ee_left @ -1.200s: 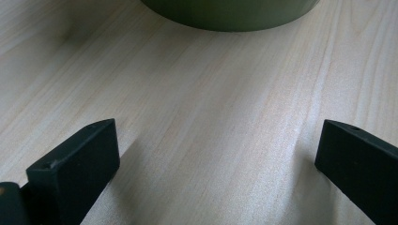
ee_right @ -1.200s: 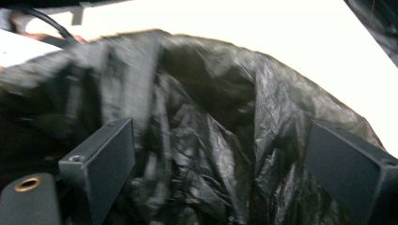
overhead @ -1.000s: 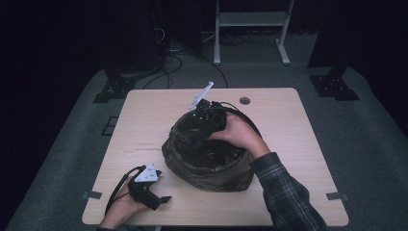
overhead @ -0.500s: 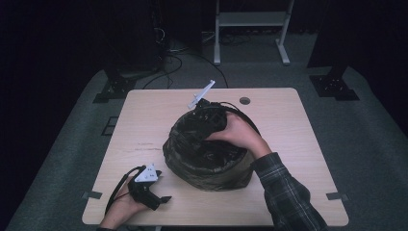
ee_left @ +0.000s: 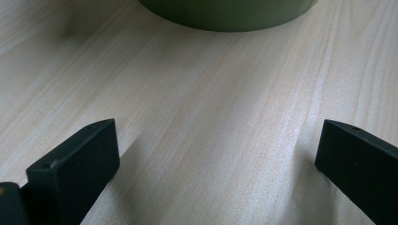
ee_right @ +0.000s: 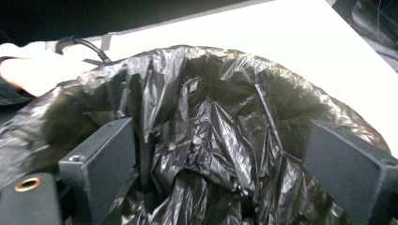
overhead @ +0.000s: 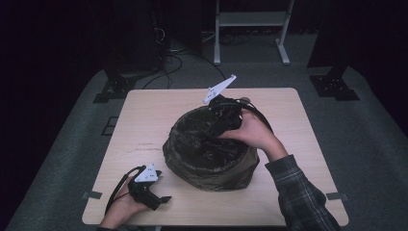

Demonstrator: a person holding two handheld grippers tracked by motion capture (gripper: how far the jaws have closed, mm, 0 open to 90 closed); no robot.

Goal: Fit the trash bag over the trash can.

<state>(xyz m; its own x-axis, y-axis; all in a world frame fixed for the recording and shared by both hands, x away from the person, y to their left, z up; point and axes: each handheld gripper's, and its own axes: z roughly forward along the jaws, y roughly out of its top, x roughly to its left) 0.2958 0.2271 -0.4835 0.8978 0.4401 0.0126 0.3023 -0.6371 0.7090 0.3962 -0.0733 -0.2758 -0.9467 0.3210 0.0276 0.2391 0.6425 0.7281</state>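
The bin, lined with a black bag, stands mid-tabletop, the right claw spread wide and empty over its far rim, the left claw gaping on bare wood near its base.

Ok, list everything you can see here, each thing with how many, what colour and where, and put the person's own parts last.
Bin: one, olive green, round, middle of the table.
Bin bag: one, black, crumpled, lining the bin and folded over its rim.
Table: one, light wood, centre of the high view.
Small round thing: one, dark, far edge of the table; too small to tell what.
Frame: one, white metal, on the floor beyond the table.
Left gripper: one, black, near left corner, jaws apart over bare table.
Right gripper: one, black, at the bin's far rim, jaws apart over the bag.
Sleeve: one, dark plaid, right forearm.
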